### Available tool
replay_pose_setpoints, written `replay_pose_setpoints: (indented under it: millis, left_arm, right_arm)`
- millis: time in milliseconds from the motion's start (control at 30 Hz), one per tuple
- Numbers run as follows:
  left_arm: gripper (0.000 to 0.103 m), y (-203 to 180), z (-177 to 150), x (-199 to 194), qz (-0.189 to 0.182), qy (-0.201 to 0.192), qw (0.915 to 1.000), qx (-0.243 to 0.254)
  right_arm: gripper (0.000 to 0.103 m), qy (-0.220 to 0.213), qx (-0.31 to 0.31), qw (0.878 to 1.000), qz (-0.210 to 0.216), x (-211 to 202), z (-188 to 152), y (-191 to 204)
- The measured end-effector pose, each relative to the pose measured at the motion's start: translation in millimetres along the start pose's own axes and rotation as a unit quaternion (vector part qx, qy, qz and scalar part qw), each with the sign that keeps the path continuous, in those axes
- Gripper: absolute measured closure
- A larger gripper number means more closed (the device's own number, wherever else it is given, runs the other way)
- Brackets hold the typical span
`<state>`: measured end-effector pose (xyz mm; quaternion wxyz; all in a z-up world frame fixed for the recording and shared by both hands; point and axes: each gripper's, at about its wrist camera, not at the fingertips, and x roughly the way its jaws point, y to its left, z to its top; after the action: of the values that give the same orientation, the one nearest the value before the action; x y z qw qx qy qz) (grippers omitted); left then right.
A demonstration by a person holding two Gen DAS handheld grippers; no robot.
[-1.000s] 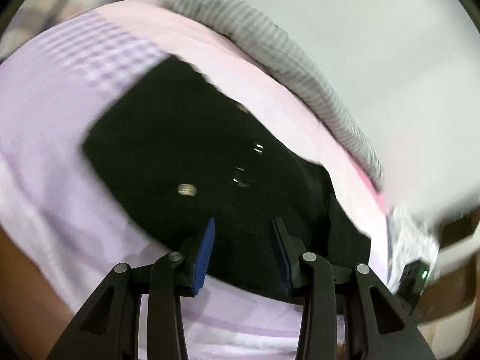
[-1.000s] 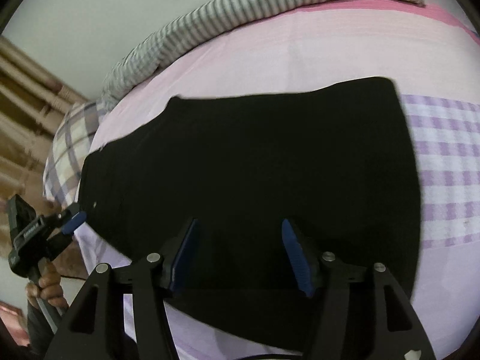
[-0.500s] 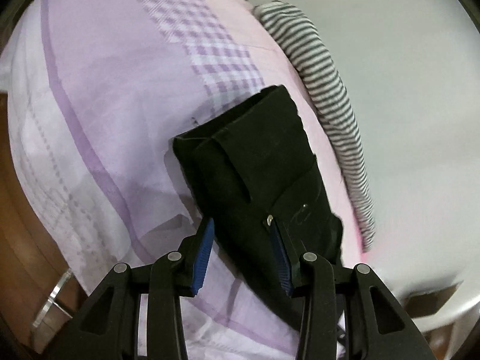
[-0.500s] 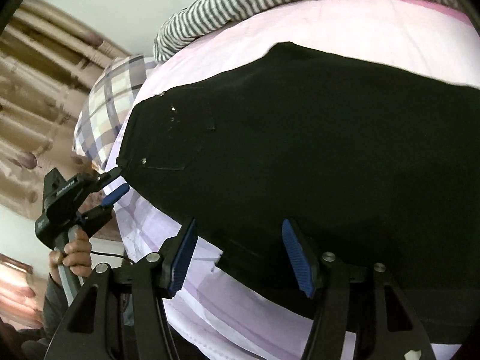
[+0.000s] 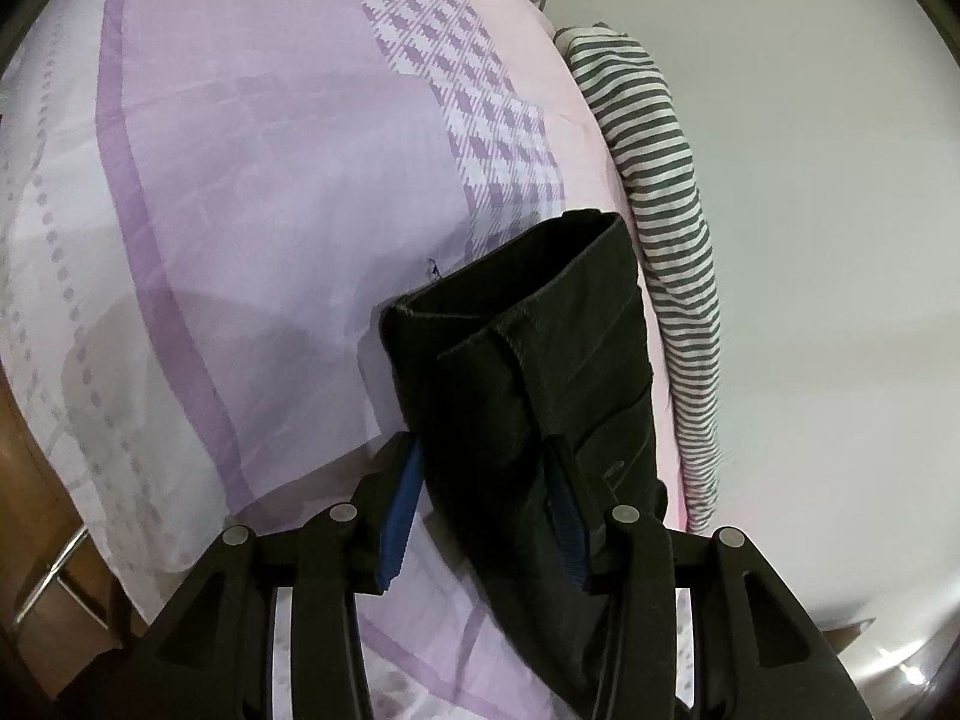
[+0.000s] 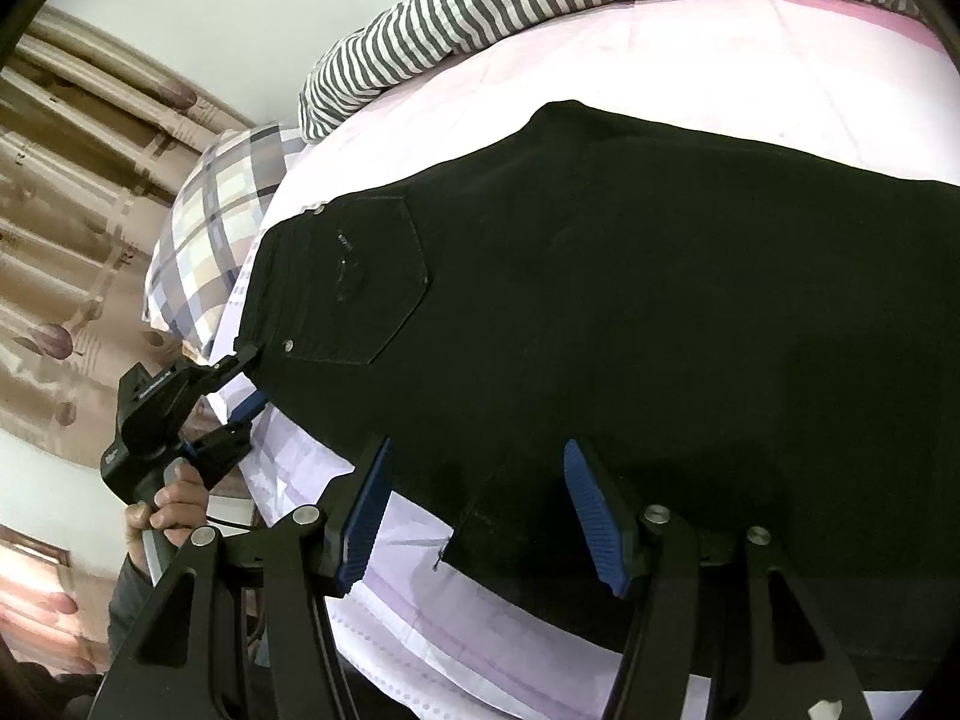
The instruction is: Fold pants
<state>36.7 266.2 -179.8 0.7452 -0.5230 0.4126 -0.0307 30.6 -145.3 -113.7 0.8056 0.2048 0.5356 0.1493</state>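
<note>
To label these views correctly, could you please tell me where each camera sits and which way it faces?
Left wrist: on the left hand-held gripper, facing along the pants from the waist end across the bed; its own fingers show.
Right wrist: on the right hand-held gripper, facing across the pants toward the striped blanket; its fingers, the left hand-held gripper and hand show.
Shared: pants, blanket, bed.

Your two views are evenly lit and sharp, soft shadows on the sheet (image 5: 252, 252), pants (image 6: 630, 300) so black their detail sinks, small glare bottom right on your left view, strong fisheye bending, dark corners.
</note>
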Motion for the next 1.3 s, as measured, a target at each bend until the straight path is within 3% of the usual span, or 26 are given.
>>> replay_pose_setpoints:
  millis: [267, 300, 333, 467, 567, 700, 767, 833, 900, 1000, 1200, 1233, 1300]
  left_arm:
    - [0.052, 1.3, 5.8, 4.9, -0.025, -0.016, 0.9994, -0.017]
    - [0.055, 1.4, 5.3, 5.3, -0.024, -0.019, 0.9994, -0.017]
    - [0.067, 0.0, 4.4, 5.8, -0.007, -0.023, 0.9997, -0.009]
    - [0.081, -5.4, 0.6, 2.7, 0.003, -0.035, 0.9993, 0.01]
    - [0.084, -37.7, -6.3, -7.2, 0.017, -0.056, 0.9957, 0.071]
    - [0.084, -106.3, -26.9, -15.1, 0.011, -0.058, 0.9788, 0.196]
    - [0.084, -142.8, -45.5, -17.2, 0.007, -0.058, 0.9611, 0.27]
    - [0.085, -179.6, -72.7, -15.3, -0.008, -0.051, 0.9375, 0.344]
    - [0.085, -201.4, -92.8, -9.0, -0.021, -0.036, 0.9235, 0.381]
    - [0.085, -229.1, -135.5, 6.1, -0.033, -0.006, 0.8926, 0.45]
    - [0.085, -249.6, -223.2, 46.6, -0.046, 0.092, 0.8321, 0.545]
    - [0.085, -248.1, -240.9, 58.7, -0.037, 0.119, 0.8168, 0.563]
    - [0.083, -241.9, -263.0, 83.4, -0.013, 0.166, 0.797, 0.581]
  right_arm:
    - [0.046, -0.001, 0.005, 1.0, -0.002, 1.0, 0.8, -2.0]
    - [0.046, -0.002, 0.005, 1.0, -0.002, 0.6, 0.6, -2.1]
    - [0.046, -0.002, 0.005, 1.0, -0.003, -0.1, 0.5, -2.0]
    - [0.046, -0.012, 0.011, 1.0, -0.003, -5.9, 0.9, -3.6]
    - [0.046, -0.029, 0.018, 0.999, -0.002, -15.8, 3.6, -6.8]
    - [0.046, -0.06, 0.031, 0.998, 0.0, -37.0, 9.0, -17.5]
    - [0.046, -0.077, 0.04, 0.996, 0.002, -49.4, 10.8, -25.6]
    - [0.046, -0.095, 0.049, 0.994, 0.001, -62.2, 11.6, -34.9]
    - [0.046, -0.112, 0.062, 0.992, 0.002, -76.1, 11.7, -47.1]
    - [0.046, -0.136, 0.083, 0.987, 0.004, -95.5, 10.2, -64.8]
    - [0.046, -0.162, 0.127, 0.979, 0.009, -122.7, 2.4, -103.4]
    - [0.046, -0.166, 0.138, 0.976, 0.014, -126.3, 0.6, -111.5]
    - [0.046, -0.169, 0.153, 0.973, 0.024, -129.2, -0.9, -120.1]
